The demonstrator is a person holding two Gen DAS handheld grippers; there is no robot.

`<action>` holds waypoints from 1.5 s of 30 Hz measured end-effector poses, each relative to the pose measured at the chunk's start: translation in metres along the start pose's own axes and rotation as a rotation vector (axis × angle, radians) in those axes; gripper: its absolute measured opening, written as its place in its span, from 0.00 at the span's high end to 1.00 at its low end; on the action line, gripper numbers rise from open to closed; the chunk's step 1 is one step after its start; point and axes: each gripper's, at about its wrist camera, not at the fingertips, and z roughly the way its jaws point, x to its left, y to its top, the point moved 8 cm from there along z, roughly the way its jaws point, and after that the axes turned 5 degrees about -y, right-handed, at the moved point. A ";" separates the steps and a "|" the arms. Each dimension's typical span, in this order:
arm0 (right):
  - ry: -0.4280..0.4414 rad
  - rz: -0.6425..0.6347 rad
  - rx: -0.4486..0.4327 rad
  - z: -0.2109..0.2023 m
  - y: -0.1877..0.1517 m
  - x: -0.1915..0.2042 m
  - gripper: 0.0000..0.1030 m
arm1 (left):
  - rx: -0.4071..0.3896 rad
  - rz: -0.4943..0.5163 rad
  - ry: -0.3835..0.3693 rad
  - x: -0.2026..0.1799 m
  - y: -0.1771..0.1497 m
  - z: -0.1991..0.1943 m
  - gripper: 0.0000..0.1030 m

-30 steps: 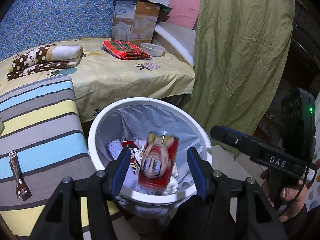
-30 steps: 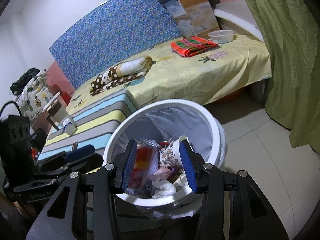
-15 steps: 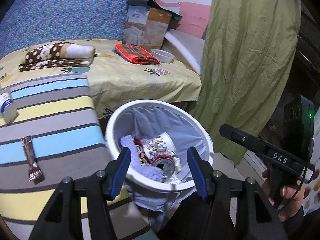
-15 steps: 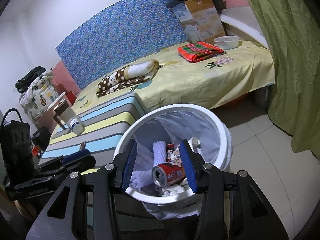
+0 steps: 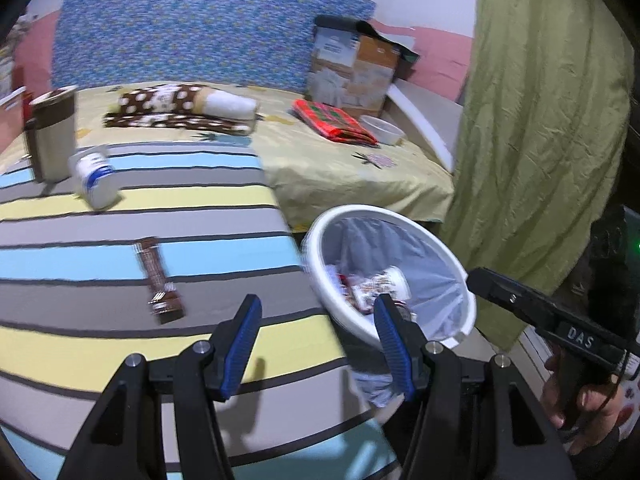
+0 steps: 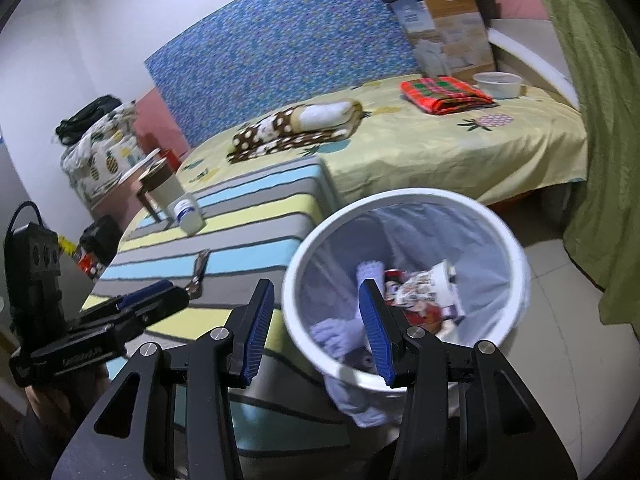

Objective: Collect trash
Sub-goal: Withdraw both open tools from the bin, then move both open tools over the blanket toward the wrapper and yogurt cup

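Over the striped cushion (image 5: 120, 216), my left gripper (image 5: 316, 344) and right gripper (image 6: 316, 328) both gape, holding nothing; wrapper (image 5: 158, 280) lies ahead, bin (image 6: 404, 200) beside.

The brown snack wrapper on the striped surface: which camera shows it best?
The left wrist view: the brown snack wrapper lies whole and unobstructed there. In the right wrist view the wrapper is small, and its near end meets the left tool.
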 end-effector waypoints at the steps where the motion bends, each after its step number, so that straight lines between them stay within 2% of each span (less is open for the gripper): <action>1: 0.006 -0.007 0.005 0.001 -0.001 0.004 0.55 | -0.005 -0.010 0.014 0.006 -0.001 -0.002 0.42; 14: 0.076 -0.104 0.078 0.021 -0.017 0.053 0.55 | -0.039 -0.086 0.185 0.065 -0.013 -0.030 0.42; 30: 0.087 -0.236 0.142 0.038 -0.031 0.095 0.55 | -0.059 -0.121 0.273 0.096 -0.021 -0.051 0.42; 45: 0.091 -0.297 0.213 0.054 -0.038 0.118 0.55 | -0.070 -0.138 0.366 0.128 -0.026 -0.067 0.42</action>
